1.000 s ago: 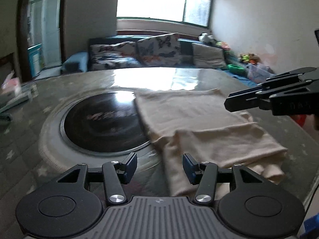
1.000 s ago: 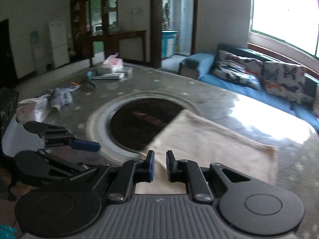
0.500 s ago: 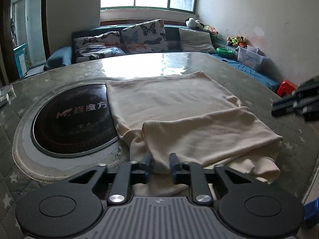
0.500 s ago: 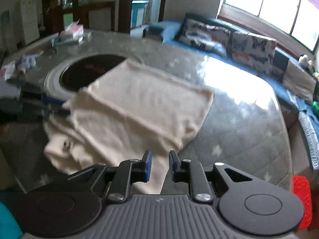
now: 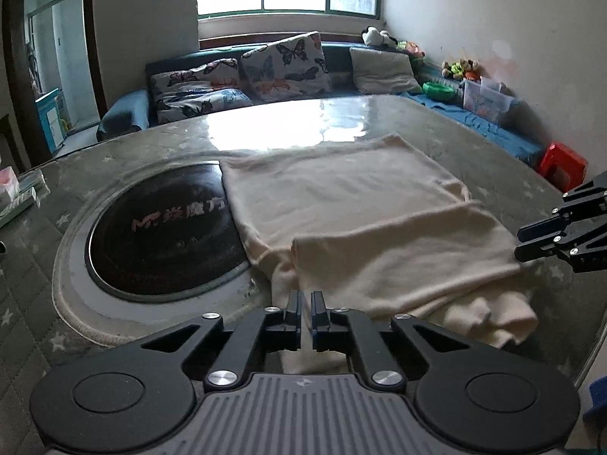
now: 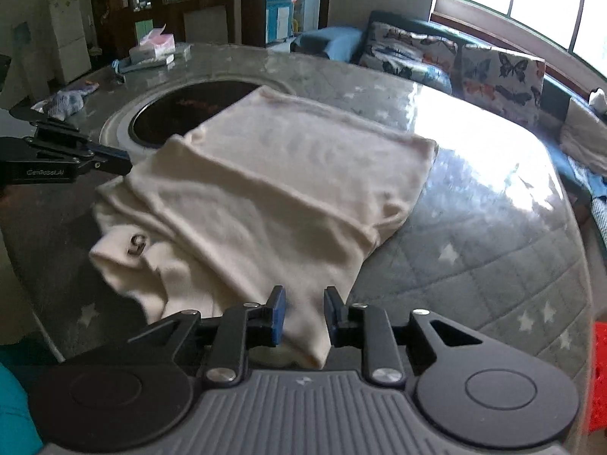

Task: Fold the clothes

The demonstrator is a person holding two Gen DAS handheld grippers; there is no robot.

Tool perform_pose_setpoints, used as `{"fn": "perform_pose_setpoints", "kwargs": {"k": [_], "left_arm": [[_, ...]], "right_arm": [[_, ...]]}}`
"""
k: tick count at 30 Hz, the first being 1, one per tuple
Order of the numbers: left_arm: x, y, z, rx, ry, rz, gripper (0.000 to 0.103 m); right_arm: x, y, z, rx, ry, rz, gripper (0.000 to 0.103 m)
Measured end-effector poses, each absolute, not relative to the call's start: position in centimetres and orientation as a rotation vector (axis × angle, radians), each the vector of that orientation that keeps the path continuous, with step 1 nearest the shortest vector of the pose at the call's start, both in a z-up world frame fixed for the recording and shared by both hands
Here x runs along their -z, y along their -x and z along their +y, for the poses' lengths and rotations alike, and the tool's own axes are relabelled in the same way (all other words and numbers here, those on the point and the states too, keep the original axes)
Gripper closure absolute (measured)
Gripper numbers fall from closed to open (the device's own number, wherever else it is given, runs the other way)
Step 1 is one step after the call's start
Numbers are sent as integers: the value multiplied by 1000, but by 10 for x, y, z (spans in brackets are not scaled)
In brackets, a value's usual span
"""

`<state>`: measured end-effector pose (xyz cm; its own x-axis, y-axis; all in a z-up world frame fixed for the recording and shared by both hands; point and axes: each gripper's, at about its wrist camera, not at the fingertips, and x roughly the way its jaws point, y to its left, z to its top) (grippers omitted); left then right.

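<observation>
A cream sweater (image 5: 364, 220) lies flat on the round table, its near part folded over in a layered band; it also shows in the right wrist view (image 6: 273, 185). My left gripper (image 5: 306, 318) is shut at the sweater's near left edge, the cloth running under its tips; whether cloth is pinched I cannot tell. My right gripper (image 6: 303, 314) is open, its fingers either side of a hanging corner of the sweater at the table's right edge. The right gripper shows in the left wrist view (image 5: 546, 239), the left gripper in the right wrist view (image 6: 114, 163).
A dark round hotplate (image 5: 163, 227) is set in the table (image 5: 76, 326), partly under the sweater. Tissue boxes (image 6: 153, 47) and a small cloth (image 6: 68, 100) lie at the far side. A sofa with cushions (image 5: 265, 72) and a red stool (image 5: 561, 167) stand beyond.
My left gripper closed and came down to the sweater's near edge. My right gripper swung round to the sweater's right corner and opened around it.
</observation>
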<state>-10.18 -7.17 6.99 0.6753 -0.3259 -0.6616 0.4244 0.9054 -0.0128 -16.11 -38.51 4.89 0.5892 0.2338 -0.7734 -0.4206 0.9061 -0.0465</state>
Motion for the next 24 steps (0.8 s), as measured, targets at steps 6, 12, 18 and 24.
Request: {"fn": "perform_pose_setpoints", "kwargs": {"k": [6, 12, 18, 24], "left_arm": [[-75, 84, -89, 476, -136, 694, 95], [-59, 57, -104, 479, -107, 726, 90], [-51, 50, -95, 480, -67, 761, 89], [-59, 62, -90, 475, -85, 723, 71]], "right_arm": [[-55, 133, -385, -357, 189, 811, 82], [-39, 107, -384, -336, 133, 820, 82], [-35, 106, -388, -334, 114, 831, 82], [-47, 119, -374, -392, 144, 812, 77]]}}
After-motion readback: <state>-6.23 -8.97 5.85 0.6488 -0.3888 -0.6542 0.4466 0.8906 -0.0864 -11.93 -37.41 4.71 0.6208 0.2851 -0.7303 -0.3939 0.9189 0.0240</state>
